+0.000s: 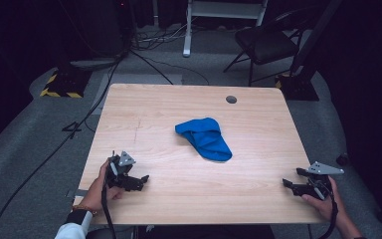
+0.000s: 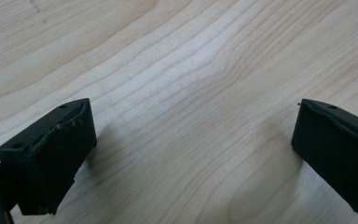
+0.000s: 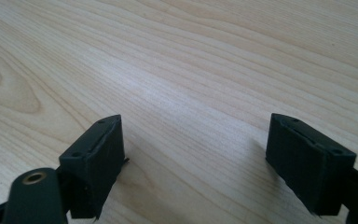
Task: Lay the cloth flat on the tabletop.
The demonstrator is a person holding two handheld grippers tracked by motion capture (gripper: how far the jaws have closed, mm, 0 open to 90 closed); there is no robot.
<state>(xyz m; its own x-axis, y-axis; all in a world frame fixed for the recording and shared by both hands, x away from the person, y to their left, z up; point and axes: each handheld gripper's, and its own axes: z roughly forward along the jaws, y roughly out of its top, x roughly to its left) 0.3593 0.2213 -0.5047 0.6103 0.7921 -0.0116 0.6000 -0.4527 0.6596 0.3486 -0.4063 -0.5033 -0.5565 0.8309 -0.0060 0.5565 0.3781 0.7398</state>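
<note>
Both grippers, left [image 1: 138,180] and right [image 1: 289,185], rest wide open and empty at the surface's [image 1: 144,109] near corners; the blue cloth [image 1: 206,138] lies crumpled mid-surface. Next, probably, a reach inward for its edges.

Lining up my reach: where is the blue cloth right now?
In the high view the blue cloth lies crumpled mid-table, slightly right of centre, below the round hole.

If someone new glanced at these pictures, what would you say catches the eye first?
The crumpled blue cloth stands out first, lying alone near the middle of the pale wooden table. Next come the two black tongs at the near edge: the left tongs and the right tongs, each held in a hand, jaws wide open with nothing between them, both well apart from the cloth.
</note>
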